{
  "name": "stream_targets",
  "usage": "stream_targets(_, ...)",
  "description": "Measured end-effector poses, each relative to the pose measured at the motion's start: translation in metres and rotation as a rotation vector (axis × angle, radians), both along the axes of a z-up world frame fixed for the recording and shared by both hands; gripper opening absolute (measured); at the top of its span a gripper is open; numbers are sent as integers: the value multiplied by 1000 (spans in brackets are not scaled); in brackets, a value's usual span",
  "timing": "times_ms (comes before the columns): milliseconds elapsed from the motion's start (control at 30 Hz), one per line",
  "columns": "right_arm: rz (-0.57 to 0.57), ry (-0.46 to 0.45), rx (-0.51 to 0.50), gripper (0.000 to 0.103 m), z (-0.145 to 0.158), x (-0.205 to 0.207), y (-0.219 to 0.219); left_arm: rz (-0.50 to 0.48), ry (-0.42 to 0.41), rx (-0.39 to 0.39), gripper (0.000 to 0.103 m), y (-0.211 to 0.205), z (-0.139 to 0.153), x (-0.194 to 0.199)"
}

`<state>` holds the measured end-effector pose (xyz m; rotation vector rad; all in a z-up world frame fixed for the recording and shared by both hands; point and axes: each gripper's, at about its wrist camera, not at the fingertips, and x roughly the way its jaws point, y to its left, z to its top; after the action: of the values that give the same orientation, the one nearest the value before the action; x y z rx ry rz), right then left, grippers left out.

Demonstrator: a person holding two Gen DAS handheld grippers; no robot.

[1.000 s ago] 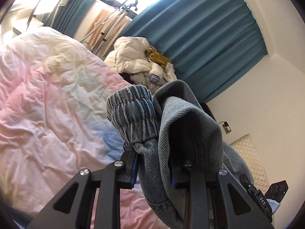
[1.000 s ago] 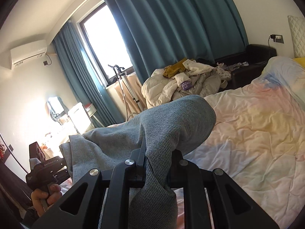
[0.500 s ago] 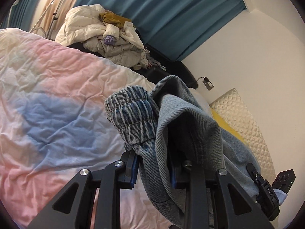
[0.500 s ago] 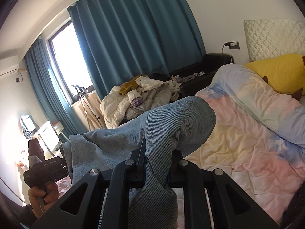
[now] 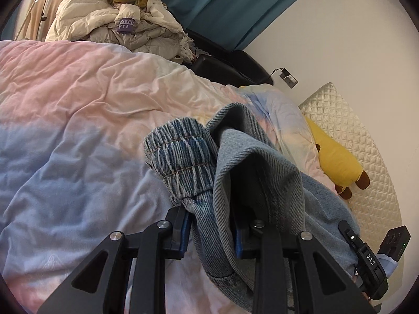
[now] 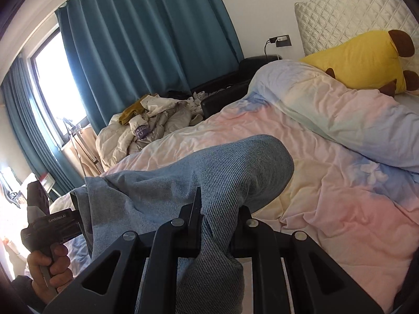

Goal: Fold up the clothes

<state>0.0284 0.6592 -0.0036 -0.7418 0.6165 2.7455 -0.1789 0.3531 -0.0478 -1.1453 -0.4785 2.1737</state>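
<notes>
A pair of light blue jeans [image 5: 235, 172] hangs between my two grippers above the bed. My left gripper [image 5: 209, 225] is shut on a thick bunch of denim with a dark striped cuff or waistband [image 5: 180, 154] bulging over its fingers. My right gripper [image 6: 217, 222] is shut on another fold of the jeans [image 6: 222, 172], which stretches left to the other gripper's handle [image 6: 49, 227], held in a person's hand [image 6: 49, 269]. The right gripper's body [image 5: 366, 259] shows at the lower right of the left wrist view. The denim hides both sets of fingertips.
Below lies a rumpled pink, blue and cream duvet [image 5: 78, 120] [image 6: 340, 183]. A yellow plush pillow [image 6: 366, 60] and a quilted headboard [image 5: 361, 146] are at the bed's head. A heap of pale clothes [image 5: 120, 23] sits on a black sofa [image 6: 230, 91] under teal curtains [image 6: 146, 47].
Both views have swung from the window side toward the head of the bed and dipped lower. The jeans stay clamped the same way in both grippers.
</notes>
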Motion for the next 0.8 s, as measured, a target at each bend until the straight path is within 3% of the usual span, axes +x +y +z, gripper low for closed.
stream_targets(233,-45,-77,12,13,-68,-14,1,-66,60,-14,27,6,-36,-10)
stream_targets(367,-62,-137,-29,14,-96,-15,8,-86,29,-18,28,2,-50,-16)
stream_targets(533,-61,-260,-5,14,-133,-23,2,-131,38,-91,32,-2,-67,-15)
stream_targets(667,-65,-295,-10,15,-137,-27,2,-145,20,-101,37,-3,-69,-16)
stream_targets(800,-62,-313,-23,19,-129,-25,1,-155,5,-193,47,2,-63,-9)
